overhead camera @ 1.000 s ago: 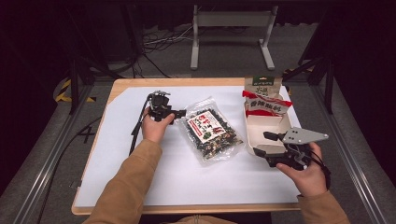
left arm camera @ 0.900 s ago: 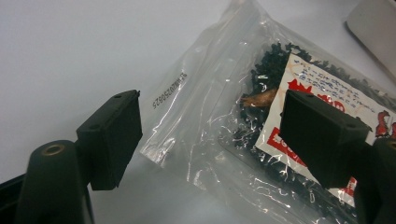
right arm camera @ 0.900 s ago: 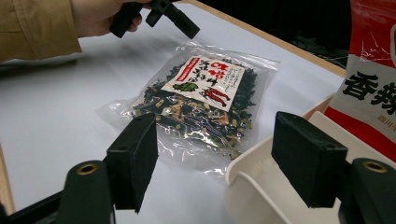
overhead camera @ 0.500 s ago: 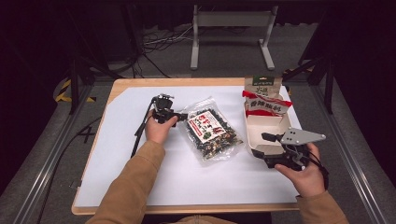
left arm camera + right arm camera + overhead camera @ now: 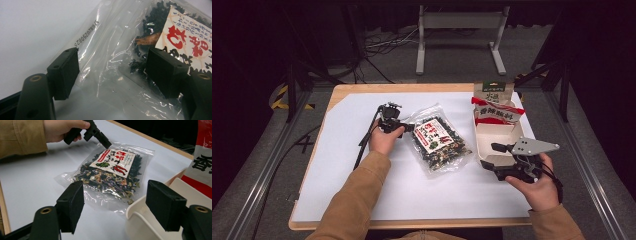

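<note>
A clear bag of dried dark greens (image 5: 439, 145) with a red and white label lies mid-table. My left gripper (image 5: 408, 127) is at the bag's top left corner. In the left gripper view my left gripper (image 5: 115, 72) has the bag's clear film (image 5: 110, 50) between its jaws. The jaws have just been closing, but the pads (image 5: 65, 72) still stand wide and off the film. My right gripper (image 5: 493, 156) hovers open at the near left corner of a white tray (image 5: 507, 137). In the right gripper view, my right gripper (image 5: 115, 205) has nothing between its fingers, and the bag (image 5: 110, 175) lies beyond.
A red and white packet (image 5: 496, 111) and a green-topped packet (image 5: 493, 92) stand in the tray's far end. White sheet (image 5: 342, 165) covers the wooden table. A metal stand (image 5: 459, 37) and cables lie on the floor beyond the far edge.
My left gripper has shifted a little to the right, onto the bag's corner. The right hand and gripper have stayed put.
</note>
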`<action>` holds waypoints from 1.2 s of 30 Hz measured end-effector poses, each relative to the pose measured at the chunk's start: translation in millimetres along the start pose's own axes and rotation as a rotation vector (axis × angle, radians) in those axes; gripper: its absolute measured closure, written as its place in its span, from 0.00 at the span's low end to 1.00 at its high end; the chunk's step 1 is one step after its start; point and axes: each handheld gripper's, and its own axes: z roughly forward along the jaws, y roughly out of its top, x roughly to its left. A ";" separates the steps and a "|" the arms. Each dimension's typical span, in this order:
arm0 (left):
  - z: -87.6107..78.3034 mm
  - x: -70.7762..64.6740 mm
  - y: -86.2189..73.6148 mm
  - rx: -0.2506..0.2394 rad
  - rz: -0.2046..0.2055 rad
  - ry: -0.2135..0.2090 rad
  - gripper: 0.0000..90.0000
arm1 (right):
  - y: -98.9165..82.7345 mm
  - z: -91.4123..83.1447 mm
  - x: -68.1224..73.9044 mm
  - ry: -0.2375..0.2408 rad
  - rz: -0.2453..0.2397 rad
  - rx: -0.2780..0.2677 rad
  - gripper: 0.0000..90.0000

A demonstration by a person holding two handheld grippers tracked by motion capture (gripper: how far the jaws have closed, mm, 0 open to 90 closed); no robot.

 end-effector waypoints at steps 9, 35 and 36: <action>2.3 -8.0 1.8 0.007 0.017 0.069 0.45 | 0.0 1.0 0.1 0.006 0.003 -0.002 0.34; 1.7 -9.9 -3.3 -0.020 -0.057 0.028 0.86 | -1.4 4.4 -0.6 0.027 0.011 -0.004 0.34; 1.2 -9.2 -3.0 -0.018 -0.054 0.023 0.86 | -1.5 4.2 -0.6 0.027 0.012 -0.005 0.34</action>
